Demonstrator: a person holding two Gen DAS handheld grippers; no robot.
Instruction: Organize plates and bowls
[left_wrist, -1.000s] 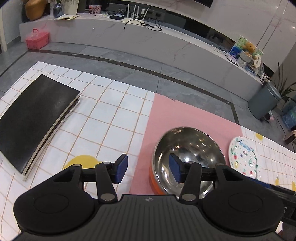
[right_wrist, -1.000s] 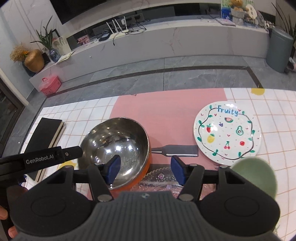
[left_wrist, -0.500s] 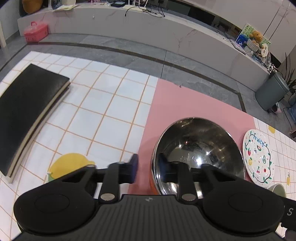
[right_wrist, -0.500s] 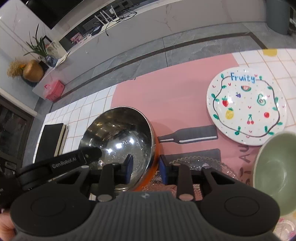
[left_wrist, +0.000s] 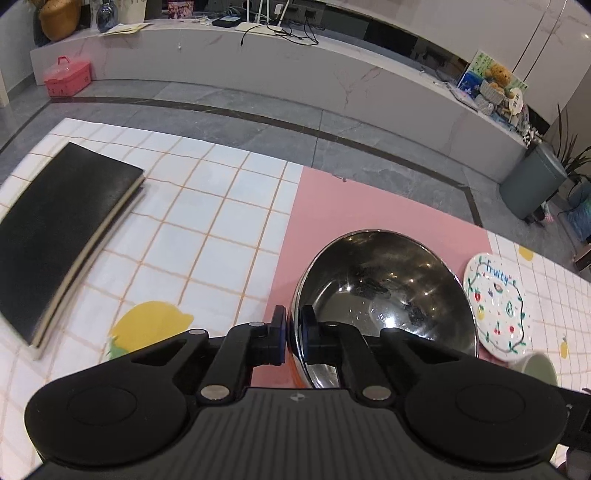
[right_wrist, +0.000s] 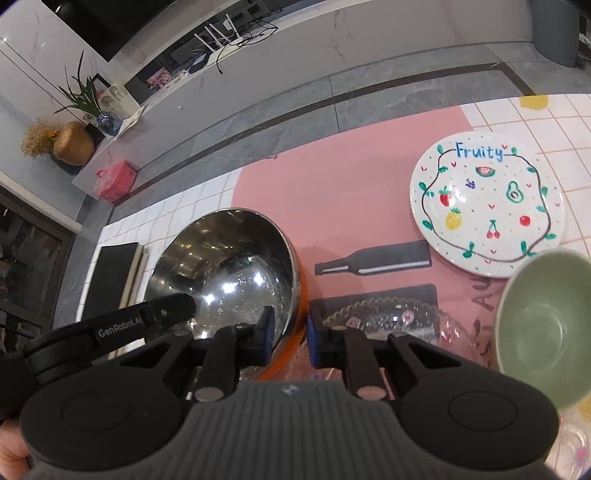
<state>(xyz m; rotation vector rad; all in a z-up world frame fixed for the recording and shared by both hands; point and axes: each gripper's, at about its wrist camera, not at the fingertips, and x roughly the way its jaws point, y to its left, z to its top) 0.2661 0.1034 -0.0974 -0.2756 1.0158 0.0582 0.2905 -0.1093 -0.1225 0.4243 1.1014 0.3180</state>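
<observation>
A large steel bowl with an orange outside (left_wrist: 384, 291) sits on the pink mat; it also shows in the right wrist view (right_wrist: 225, 273). My left gripper (left_wrist: 293, 334) is shut on its left rim. My right gripper (right_wrist: 290, 341) is shut on its right rim, one finger inside and one outside. A white "Fruity" plate (right_wrist: 487, 203) lies to the right, also seen in the left wrist view (left_wrist: 496, 304). A green bowl (right_wrist: 543, 332) is right of my right gripper. A clear patterned glass dish (right_wrist: 388, 317) lies just beyond the right gripper.
A black book (left_wrist: 55, 229) lies on the tiled cloth at the left. The table's far edge (left_wrist: 229, 147) borders grey floor. The left gripper's arm (right_wrist: 110, 325) crosses the steel bowl's left side in the right wrist view.
Both grippers have closed from open onto the steel bowl's rim, left on the left side and right on the right side. The views have shifted, and the bowl seems to have lifted a little.
</observation>
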